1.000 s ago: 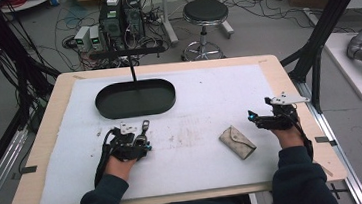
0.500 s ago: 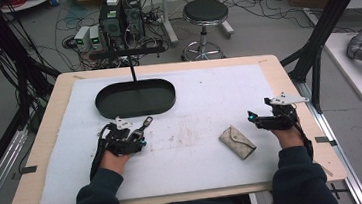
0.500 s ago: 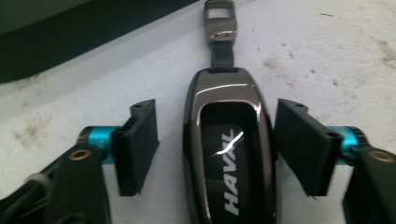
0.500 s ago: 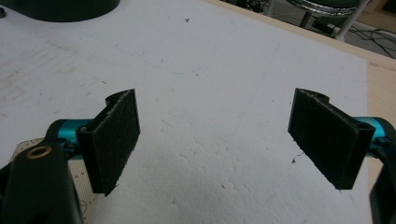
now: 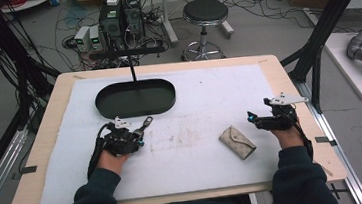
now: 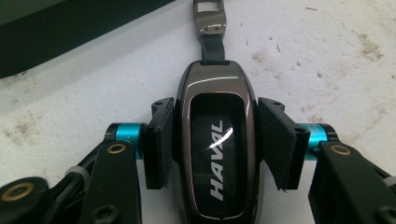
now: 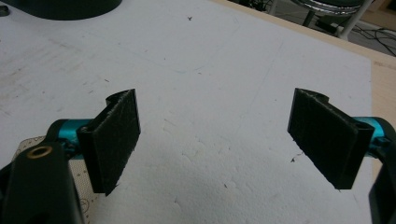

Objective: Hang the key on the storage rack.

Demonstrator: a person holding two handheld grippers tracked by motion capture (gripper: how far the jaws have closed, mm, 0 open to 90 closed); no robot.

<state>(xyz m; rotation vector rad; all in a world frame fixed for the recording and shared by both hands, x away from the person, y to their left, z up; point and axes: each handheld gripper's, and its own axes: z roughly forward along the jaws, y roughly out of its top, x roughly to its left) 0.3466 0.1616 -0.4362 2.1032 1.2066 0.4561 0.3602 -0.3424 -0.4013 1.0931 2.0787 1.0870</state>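
A: Left hand-held gripper [image 6: 212,144], status? Right one too.

B: Left hand-held gripper is clenched on the car key fob [image 6: 215,149]; its jaws have just been closing, and both pads now sit against the fob's sides. Dark glossy shell, "HAVAL" lettering facing up, metal loop [image 6: 209,16] pointing to 12 o'clock in the left gripper view.

A: Where is the fob on the worktop [image 5: 271,68]?

B: On the white mat [image 5: 209,104], at about 6 o'clock from the black oval tray [image 5: 135,98], just short of it.

A: Right side?

B: Right hand-held gripper [image 7: 215,140] is released; jaws have been closing a little, with bare mat between the pads. A beige pouch [image 5: 237,142] lies at its 8 o'clock in the high view, apart from it.
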